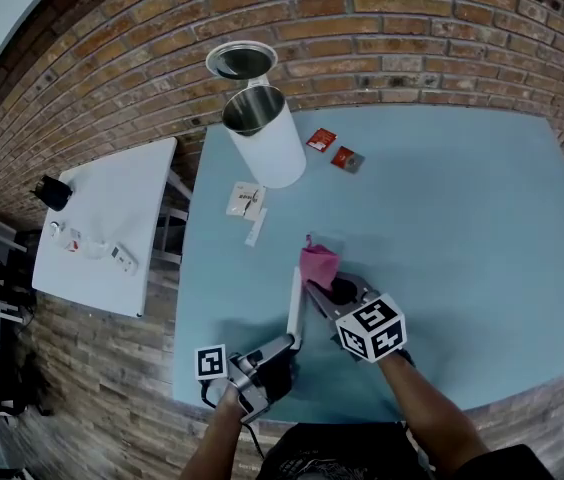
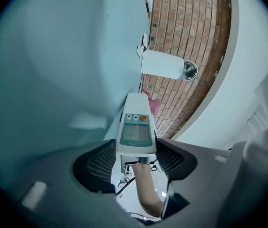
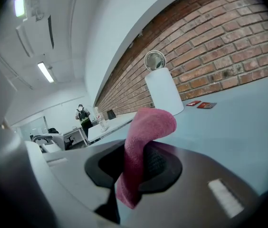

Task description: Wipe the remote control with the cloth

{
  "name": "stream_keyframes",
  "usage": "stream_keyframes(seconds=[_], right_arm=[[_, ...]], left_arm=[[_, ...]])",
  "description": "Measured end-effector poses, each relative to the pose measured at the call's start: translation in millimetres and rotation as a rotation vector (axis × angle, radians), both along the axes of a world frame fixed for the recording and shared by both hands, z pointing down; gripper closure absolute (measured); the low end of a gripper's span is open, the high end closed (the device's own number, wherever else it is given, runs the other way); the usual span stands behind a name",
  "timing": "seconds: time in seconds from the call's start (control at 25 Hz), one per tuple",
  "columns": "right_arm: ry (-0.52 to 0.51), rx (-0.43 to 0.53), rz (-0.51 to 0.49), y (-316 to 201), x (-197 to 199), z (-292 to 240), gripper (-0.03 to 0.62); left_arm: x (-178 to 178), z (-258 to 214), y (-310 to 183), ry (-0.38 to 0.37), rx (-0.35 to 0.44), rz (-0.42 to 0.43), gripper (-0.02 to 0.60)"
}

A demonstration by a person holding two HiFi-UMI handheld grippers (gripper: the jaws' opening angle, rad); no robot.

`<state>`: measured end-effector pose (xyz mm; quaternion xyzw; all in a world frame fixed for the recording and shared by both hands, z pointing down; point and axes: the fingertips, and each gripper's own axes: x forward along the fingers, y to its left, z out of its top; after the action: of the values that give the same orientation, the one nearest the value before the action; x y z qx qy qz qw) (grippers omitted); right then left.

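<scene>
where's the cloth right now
In the head view the cloth is clamped in the right gripper over the table, near its front edge, just right of the remote that the left gripper holds.

In the head view the remote control [image 1: 295,310], above the near edge of the table [image 1: 462,218], shows only as a thin white strip, so its buttons cannot be seen. Its lower end is buried in the clamped jaws of the left gripper [image 1: 284,346]. In the left gripper view the print on the remote's screen is too blurred to read, and its far end covers all but a pink scrap of the cloth [image 2: 154,106]. The cloth's lower end disappears between the pinching jaws of the right gripper [image 3: 134,163]. Print on the red packets [image 1: 322,139] and the white card [image 1: 246,201], towards the far left corner, is too small to read. The left forearm [image 1: 212,446] runs off the bottom edge.
</scene>
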<state>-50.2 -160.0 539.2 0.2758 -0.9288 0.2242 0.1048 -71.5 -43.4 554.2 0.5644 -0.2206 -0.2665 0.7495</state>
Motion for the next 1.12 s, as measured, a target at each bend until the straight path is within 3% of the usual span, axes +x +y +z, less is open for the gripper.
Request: stream_keyframes(seconds=[1.12], right_arm=[[-0.035, -0.039, -0.062, 77, -2, -9, 0.519]], left_arm=[[1, 2, -12, 0.055, 0.009, -0.057, 0.314]])
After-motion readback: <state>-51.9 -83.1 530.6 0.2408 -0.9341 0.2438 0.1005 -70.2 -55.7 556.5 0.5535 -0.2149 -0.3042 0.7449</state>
